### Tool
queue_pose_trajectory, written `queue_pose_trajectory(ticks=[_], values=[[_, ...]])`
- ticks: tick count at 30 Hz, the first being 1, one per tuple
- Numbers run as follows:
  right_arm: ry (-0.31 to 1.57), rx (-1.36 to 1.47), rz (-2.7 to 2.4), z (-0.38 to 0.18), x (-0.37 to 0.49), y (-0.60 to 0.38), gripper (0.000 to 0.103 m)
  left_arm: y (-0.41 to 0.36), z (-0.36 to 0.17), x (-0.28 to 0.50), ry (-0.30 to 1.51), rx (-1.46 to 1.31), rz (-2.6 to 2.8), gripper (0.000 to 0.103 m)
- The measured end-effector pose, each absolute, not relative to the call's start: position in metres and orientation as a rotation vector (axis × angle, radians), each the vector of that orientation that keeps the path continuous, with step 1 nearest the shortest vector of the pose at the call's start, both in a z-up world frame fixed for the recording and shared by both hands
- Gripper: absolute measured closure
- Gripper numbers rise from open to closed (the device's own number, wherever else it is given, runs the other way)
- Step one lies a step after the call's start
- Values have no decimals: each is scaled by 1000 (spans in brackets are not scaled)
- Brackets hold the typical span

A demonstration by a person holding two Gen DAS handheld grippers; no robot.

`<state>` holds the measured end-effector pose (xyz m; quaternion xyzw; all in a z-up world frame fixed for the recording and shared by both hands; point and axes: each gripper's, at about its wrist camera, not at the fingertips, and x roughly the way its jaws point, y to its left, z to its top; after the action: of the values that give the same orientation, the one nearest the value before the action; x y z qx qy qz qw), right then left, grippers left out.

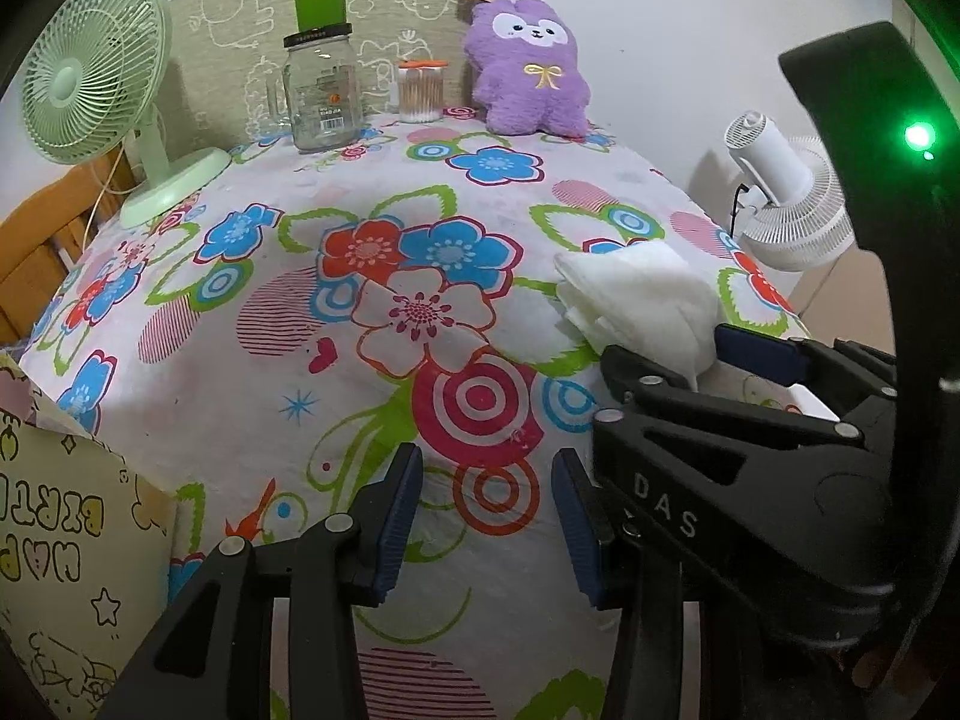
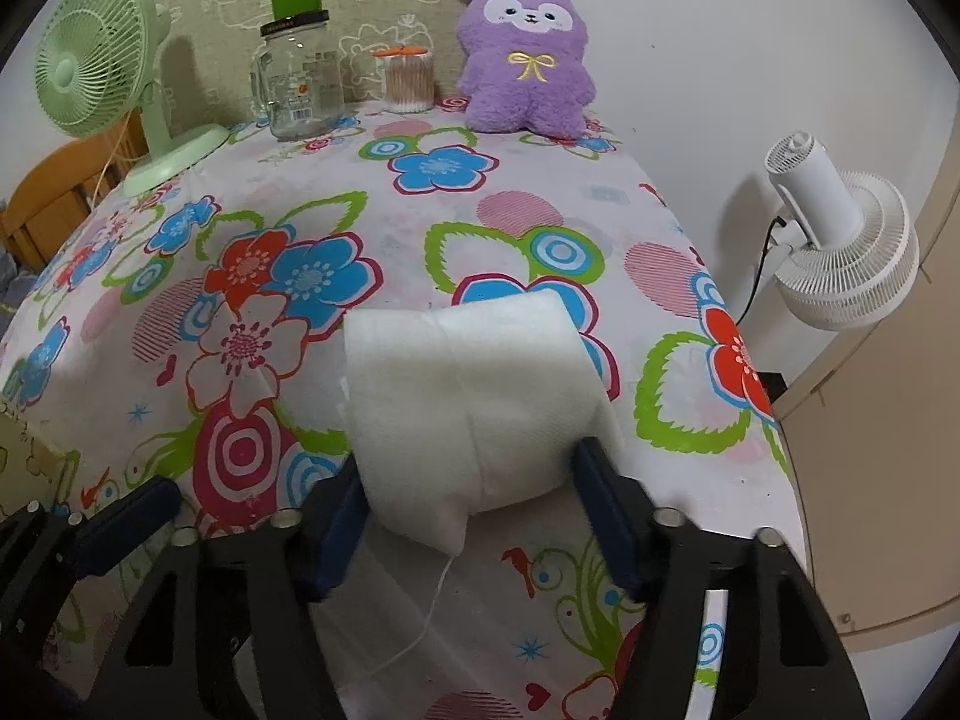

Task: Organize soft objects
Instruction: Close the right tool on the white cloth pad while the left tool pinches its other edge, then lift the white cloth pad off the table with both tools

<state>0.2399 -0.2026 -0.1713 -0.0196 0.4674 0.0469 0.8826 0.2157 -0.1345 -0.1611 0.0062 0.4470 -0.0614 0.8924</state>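
Note:
A white soft roll of cloth (image 2: 474,396) lies on the flowered tablecloth (image 2: 300,210). My right gripper (image 2: 471,516) has its jaws on both sides of the roll's near end, shut on it. The roll also shows in the left wrist view (image 1: 642,306), with the right gripper (image 1: 690,360) around it. My left gripper (image 1: 486,516) is open and empty above the cloth, left of the right gripper. A purple plush bunny (image 2: 525,60) sits upright at the table's far edge; it also shows in the left wrist view (image 1: 531,69).
A green desk fan (image 1: 96,78) stands far left. A glass jar (image 1: 321,90) with a green box on top and a cotton-swab tub (image 1: 420,90) stand at the back. A white fan (image 2: 840,240) is off the table's right edge. A printed paper bag (image 1: 54,540) is near left.

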Motion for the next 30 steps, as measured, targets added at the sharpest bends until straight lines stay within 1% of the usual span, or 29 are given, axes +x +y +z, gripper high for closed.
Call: queue_pose_trajectory(ticks=[2, 7, 8, 9, 17, 30], values=[[970, -45, 103, -170, 238, -202, 52, -135, -161, 216, 927, 17, -126, 57], [965, -56, 109, -167, 231, -201, 59, -134, -161, 215, 934, 11, -124, 56], [964, -51, 115, -166, 230, -201, 60, -134, -161, 215, 937, 9, -122, 51], [965, -42, 127, -165, 228, -201, 60, -133, -161, 214, 940, 5, -118, 46], [966, 4, 174, -156, 210, -192, 62, -129, -157, 203, 948, 2, -122, 45], [966, 40, 171, -142, 177, -185, 62, -127, -145, 174, 940, 10, -146, 36]])
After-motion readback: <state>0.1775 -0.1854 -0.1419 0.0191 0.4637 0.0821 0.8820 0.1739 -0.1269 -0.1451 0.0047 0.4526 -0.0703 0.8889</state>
